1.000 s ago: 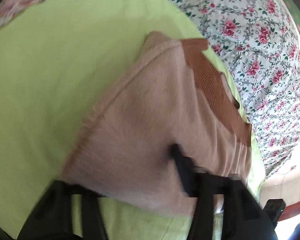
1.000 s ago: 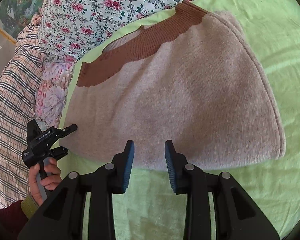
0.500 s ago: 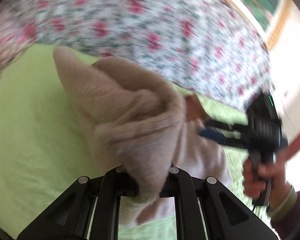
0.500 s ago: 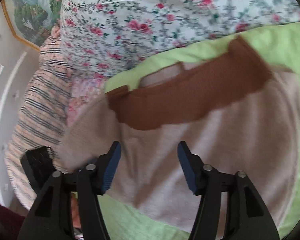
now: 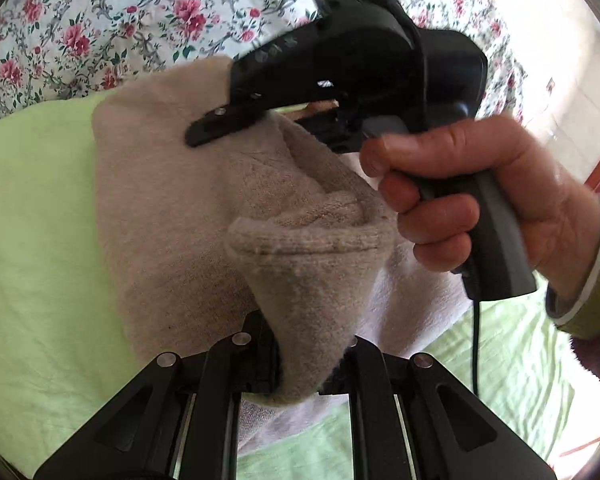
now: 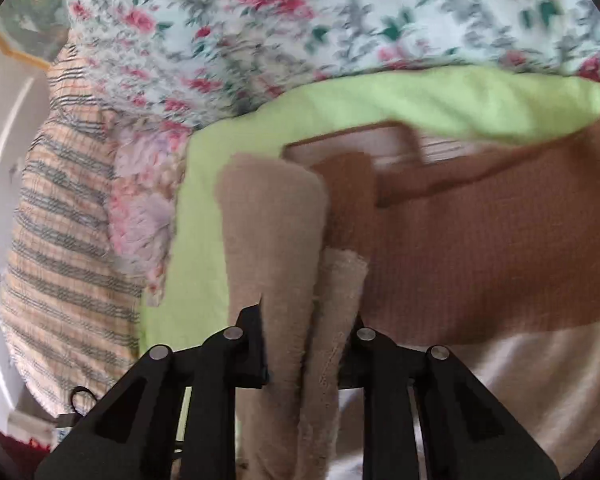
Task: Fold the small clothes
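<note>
A beige knit sweater (image 5: 172,208) with a brown ribbed collar (image 6: 480,240) lies on a light green sheet (image 5: 32,220). My left gripper (image 5: 308,360) is shut on a bunched corner of the sweater, which is lifted and hangs as a cone from the jaws. In the left wrist view a hand (image 5: 480,200) holds the black right gripper low over the sweater's far edge. In the right wrist view my right gripper (image 6: 308,344) has a fold of beige sweater (image 6: 268,220) between its jaws, which are closing on it beside the collar.
A floral quilt (image 5: 100,20) borders the sheet's far side; in the right wrist view this quilt (image 6: 260,20) rises just behind the collar. A checked cloth (image 6: 60,240) and a pink flowered fabric (image 6: 140,216) lie to the left. A cable (image 5: 476,340) hangs from the right gripper's handle.
The left gripper has rolled, shut on a corner of the sweater and lifted it. The right gripper has moved to the collar edge, opened wide, then closed around a fold.
</note>
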`<action>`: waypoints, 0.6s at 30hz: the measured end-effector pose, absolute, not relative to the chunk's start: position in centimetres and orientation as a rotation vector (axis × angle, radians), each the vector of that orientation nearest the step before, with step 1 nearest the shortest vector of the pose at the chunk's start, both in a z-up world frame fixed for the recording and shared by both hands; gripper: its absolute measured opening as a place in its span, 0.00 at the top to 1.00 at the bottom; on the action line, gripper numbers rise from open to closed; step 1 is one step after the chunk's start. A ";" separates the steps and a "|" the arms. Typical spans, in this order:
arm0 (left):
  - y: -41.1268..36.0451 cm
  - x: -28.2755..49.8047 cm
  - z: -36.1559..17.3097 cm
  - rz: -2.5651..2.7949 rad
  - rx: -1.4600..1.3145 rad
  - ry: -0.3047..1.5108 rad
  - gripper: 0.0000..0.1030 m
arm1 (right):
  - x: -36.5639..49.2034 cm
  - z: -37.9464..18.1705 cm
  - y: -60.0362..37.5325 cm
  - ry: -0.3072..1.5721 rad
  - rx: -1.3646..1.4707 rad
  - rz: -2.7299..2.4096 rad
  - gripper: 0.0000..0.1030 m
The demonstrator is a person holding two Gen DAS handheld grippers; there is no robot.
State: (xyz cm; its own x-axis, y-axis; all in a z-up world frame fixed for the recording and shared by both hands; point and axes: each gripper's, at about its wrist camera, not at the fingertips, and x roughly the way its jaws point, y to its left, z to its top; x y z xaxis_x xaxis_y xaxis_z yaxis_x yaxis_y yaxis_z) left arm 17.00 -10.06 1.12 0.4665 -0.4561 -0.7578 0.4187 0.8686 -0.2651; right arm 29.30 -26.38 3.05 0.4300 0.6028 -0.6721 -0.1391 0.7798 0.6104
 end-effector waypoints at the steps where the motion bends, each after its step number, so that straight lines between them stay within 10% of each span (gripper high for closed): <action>1: -10.2 16.9 1.6 -0.551 -0.048 0.933 0.90 | 28.3 4.2 -26.8 0.985 0.491 0.501 0.80; 18: -21.1 18.2 -1.4 -0.747 0.049 1.019 0.89 | 20.8 2.1 -38.1 0.923 0.392 0.229 0.78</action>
